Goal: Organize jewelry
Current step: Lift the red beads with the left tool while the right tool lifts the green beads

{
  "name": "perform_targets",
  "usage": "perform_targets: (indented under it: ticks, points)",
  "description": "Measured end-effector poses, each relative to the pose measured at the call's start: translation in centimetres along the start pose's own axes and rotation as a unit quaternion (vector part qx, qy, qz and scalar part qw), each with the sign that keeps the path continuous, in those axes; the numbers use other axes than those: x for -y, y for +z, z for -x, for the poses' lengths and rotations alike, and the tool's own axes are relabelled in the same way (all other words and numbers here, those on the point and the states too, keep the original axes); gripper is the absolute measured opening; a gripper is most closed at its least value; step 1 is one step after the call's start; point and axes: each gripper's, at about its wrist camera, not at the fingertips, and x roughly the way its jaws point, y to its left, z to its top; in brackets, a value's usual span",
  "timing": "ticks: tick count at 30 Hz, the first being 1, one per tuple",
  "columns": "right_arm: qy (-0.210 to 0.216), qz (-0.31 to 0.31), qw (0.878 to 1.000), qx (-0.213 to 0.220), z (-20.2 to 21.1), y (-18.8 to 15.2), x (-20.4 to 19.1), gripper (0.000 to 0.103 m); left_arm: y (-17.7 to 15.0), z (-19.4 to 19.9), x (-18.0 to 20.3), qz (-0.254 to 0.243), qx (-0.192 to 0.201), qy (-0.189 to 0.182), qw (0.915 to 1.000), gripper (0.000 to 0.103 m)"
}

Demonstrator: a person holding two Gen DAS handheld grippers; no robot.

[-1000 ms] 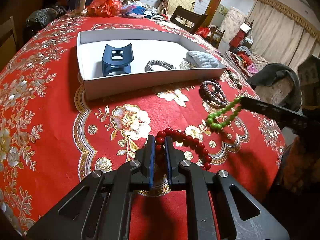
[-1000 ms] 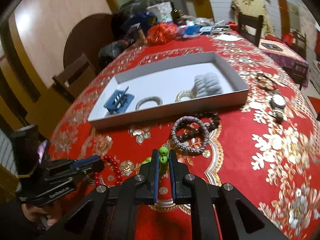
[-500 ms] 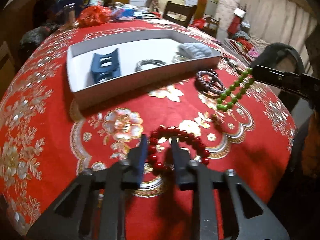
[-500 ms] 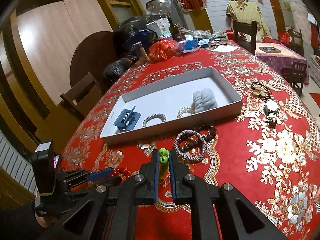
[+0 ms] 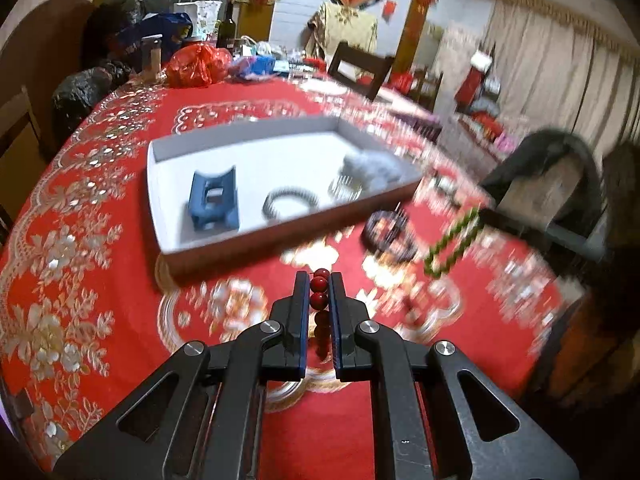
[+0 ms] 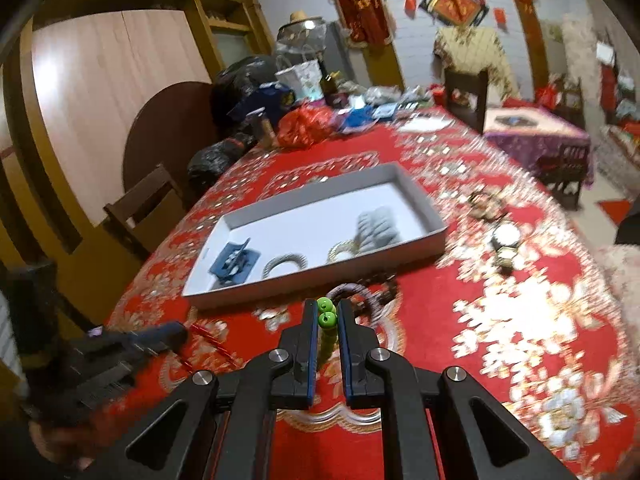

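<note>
1. Nearest the left wrist camera, the left hand-held gripper (image 5: 319,280) was clamped on a red bead bracelet (image 5: 320,302); the beads sat pinched between the two pads and the rest of the strand hung below them, clear of the surface (image 5: 100,240); it looked light and limp, a string of hard round beads likely to roll or slip under a loose pinch, so a firm hold across one or two beads seemed right.
2. In the right wrist view, the right hand-held gripper (image 6: 325,312) was likewise closed on a green bead bracelet (image 6: 326,316); its loop dangled from the tips, seen from the left camera as a slack green chain; I judged it just as light and floppy, prone to swing when carried.
3. Just beyond, a dark braided bracelet (image 6: 352,294) lay on the red cloth beside the box's near wall; it looked soft and pliable, best pinched across its band.
4. Farther on stood the white box (image 5: 280,236), holding a blue hair claw (image 5: 214,202), a grey coiled bracelet (image 5: 290,204) and a grey ribbed fabric piece (image 5: 372,168); both held bracelets were short of it.
5. To the right of the box a wristwatch (image 6: 506,240) rested on the surface; stiffer and heavier, I judged.
</note>
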Motion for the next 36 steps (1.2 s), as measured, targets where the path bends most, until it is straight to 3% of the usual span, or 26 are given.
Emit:
perform_targets:
  ticks: [4,36]
  points:
    - [-0.04,0.027,0.999,0.018,0.5,0.2,-0.5,0.009,1.9,1.3,0.0,0.026,0.014,-0.012,0.9995,0.008]
    - [-0.058,0.02,0.998,0.015,0.1,0.1,0.1,0.009,-0.1,0.3,1.1,0.025,-0.012,-0.012,0.9995,0.008]
